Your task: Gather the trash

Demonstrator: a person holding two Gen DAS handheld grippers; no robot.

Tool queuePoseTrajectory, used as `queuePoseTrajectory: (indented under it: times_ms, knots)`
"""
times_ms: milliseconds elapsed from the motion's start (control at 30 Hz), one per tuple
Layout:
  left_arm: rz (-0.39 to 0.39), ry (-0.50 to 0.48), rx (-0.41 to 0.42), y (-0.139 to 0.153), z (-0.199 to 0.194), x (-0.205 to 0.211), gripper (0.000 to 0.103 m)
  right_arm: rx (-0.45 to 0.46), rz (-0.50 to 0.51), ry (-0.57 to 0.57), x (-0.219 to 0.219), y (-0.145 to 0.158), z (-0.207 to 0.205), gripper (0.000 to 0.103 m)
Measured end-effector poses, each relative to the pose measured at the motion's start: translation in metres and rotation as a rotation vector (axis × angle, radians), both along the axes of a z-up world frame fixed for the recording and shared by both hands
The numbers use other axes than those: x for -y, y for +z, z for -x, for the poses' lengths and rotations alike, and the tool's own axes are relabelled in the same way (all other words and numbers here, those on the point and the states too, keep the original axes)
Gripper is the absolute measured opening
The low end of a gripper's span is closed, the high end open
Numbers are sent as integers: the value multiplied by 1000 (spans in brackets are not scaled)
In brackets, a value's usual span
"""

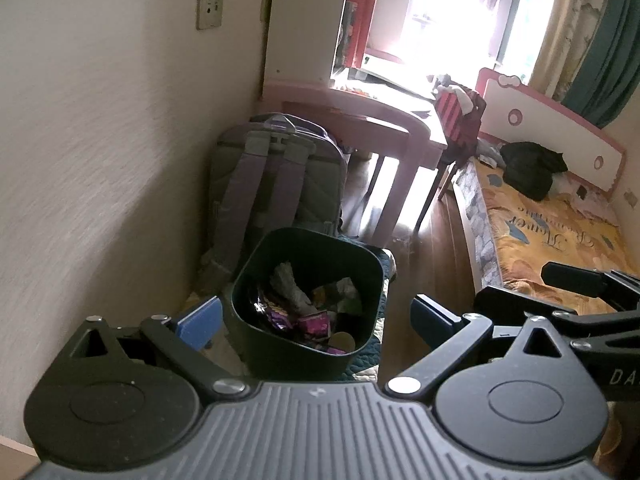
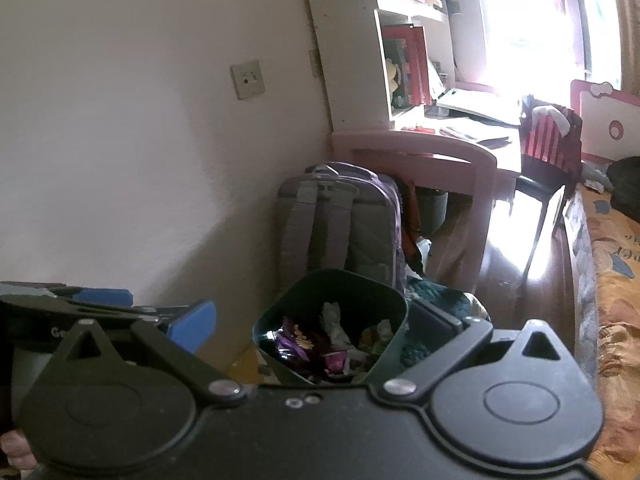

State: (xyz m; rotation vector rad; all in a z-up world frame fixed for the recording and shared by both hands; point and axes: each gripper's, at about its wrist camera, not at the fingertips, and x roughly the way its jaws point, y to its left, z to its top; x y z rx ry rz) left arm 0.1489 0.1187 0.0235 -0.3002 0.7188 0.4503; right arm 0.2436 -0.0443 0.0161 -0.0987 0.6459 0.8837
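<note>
Both claws are spread wide and carry nothing, and both point down at the bin (image 1: 306,296) on the floor, so the step in hand looks like a pause between pieces: the bin already holds wrappers (image 1: 298,320) and crumpled paper, and neither claw has picked a next target. Going left to right in the left wrist view: bare wall with a socket (image 1: 210,8), then the backpack (image 1: 276,184) leaning against the wall just behind the bin, the bin framed between the fingers of the left claw (image 1: 316,318), the pink counter (image 1: 384,128) with a chair beyond, and the bed (image 1: 560,232) along the right, with a black bundle (image 1: 532,168) lying on it. The right claw (image 1: 560,292) shows at that view's right edge, over the bed's side. The next move, I judge, calls for turning away from the bin to find loose trash — none is plainly visible on the floor here — and closing on it before coming back over the rim. The right wrist view adds what the left lacks: the left claw (image 2: 120,308) at its left edge, the shelves (image 2: 408,40) with books above the counter, papers on the counter top, a second dark bin (image 2: 432,204) under it, and an orange strap beside the backpack (image 2: 340,224). The right claw (image 2: 316,328) frames the same bin (image 2: 332,332) — seen closer, its purple wrappers clearer. The left view alone gives the length of the bed.
</note>
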Motion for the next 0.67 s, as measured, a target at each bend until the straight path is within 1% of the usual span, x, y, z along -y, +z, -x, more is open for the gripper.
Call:
queuePoseTrajectory:
  times_ms: [267, 500, 667]
  knots:
    - [27, -7, 1, -2, -2, -4, 101, -4, 8, -24, -4, 0, 0, 103]
    - [-6, -7, 3, -1, -4, -4, 101, -7, 12, -38, -6, -2, 0, 103]
    - [4, -11, -9, -1, -5, -4, 101, -11, 20, -45, -8, -3, -1, 103]
